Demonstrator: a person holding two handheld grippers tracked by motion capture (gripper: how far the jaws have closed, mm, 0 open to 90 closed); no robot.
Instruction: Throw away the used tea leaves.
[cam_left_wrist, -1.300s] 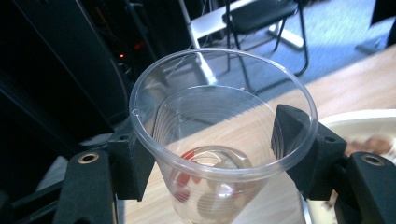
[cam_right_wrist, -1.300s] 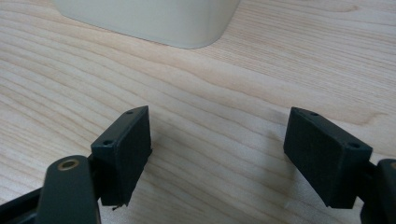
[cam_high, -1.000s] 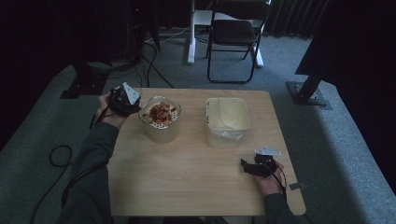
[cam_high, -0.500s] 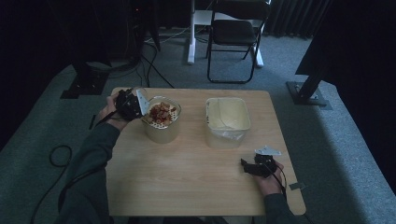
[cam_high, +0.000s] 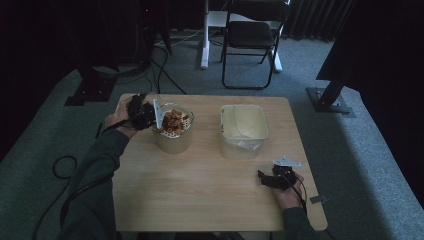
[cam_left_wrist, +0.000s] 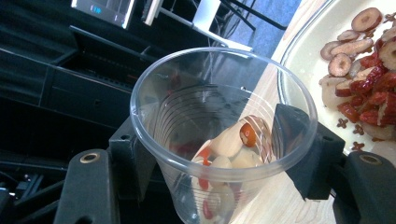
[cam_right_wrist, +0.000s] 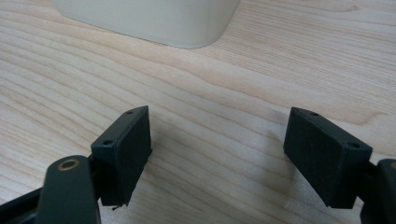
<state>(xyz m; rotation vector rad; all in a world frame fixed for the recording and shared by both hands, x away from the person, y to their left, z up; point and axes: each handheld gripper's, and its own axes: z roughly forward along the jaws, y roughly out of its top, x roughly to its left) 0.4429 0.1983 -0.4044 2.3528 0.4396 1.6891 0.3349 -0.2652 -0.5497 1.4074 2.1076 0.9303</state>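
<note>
My left gripper (cam_high: 149, 116) is shut on a clear plastic cup (cam_left_wrist: 219, 135), tilted toward the rim of a container (cam_high: 175, 145) holding sliced red and white dried fruit (cam_high: 173, 121). A few fruit slices (cam_left_wrist: 233, 149) still lie inside the cup. In the left gripper view the fruit-filled container (cam_left_wrist: 303, 51) sits just past the cup's lip at upper right. My right gripper (cam_high: 264, 178) rests low over the table near the front right, open with nothing between its jaws (cam_right_wrist: 217, 154). A pale empty container (cam_high: 243, 131) stands beyond it, and its near wall (cam_right_wrist: 154, 18) is visible in the right gripper view.
The light wooden table (cam_high: 200, 190) has open room across its front and middle. A black folding chair (cam_high: 252, 37) and dark stand bases (cam_high: 330, 100) are on the grey carpet behind the table. A cable (cam_high: 60, 167) trails on the floor at left.
My left gripper has moved right and tipped the cup over the fruit container's rim. The right gripper has stayed put.
</note>
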